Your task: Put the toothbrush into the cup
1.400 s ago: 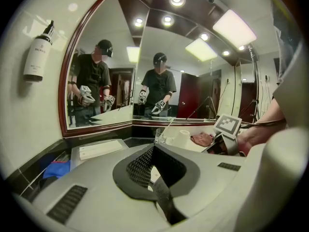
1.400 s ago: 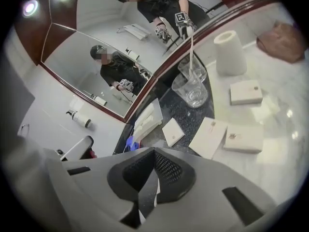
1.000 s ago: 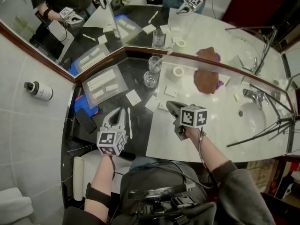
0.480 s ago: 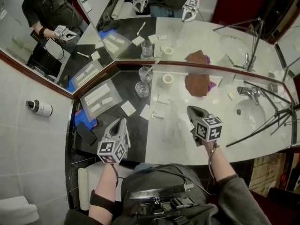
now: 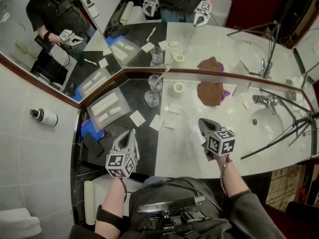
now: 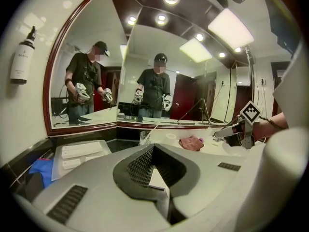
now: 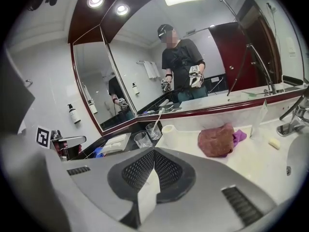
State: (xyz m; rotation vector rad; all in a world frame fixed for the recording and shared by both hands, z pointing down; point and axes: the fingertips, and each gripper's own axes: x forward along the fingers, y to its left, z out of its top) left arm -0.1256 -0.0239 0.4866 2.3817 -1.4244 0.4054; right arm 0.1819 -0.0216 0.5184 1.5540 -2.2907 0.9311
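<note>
Head view showed the toothbrush [image 5: 160, 75] already stood leaning in the cup [image 5: 155, 83] by the mirror [image 5: 214, 39], so the task was judged done, and the left gripper [image 5: 129, 133] and right gripper [image 5: 202, 123] were accordingly held closed, empty, well apart from it.

- Toothbrush [image 7: 157, 117] in the far cup [image 7: 153, 131]: too small to tell which end is down
- In the left gripper view, the left gripper [image 6: 154, 151] hides the near counter [image 5: 184, 143] and all but the top of that cup
- Purple cloth [image 5: 227, 92]: mostly under the brown cloth [image 5: 210, 90]
- Blue cloth [image 5: 88, 129]: partly under the tray [image 5: 122, 96]
- Print on the packets [image 5: 105, 102] in the tray: too small to read
- Bottle [image 6: 21, 57] label: too small to read
- Tripod [image 5: 294, 128] legs run off the head view's right edge
- Pale piece [image 5: 245, 104] by the tap [image 5: 264, 100]: too small to name
</note>
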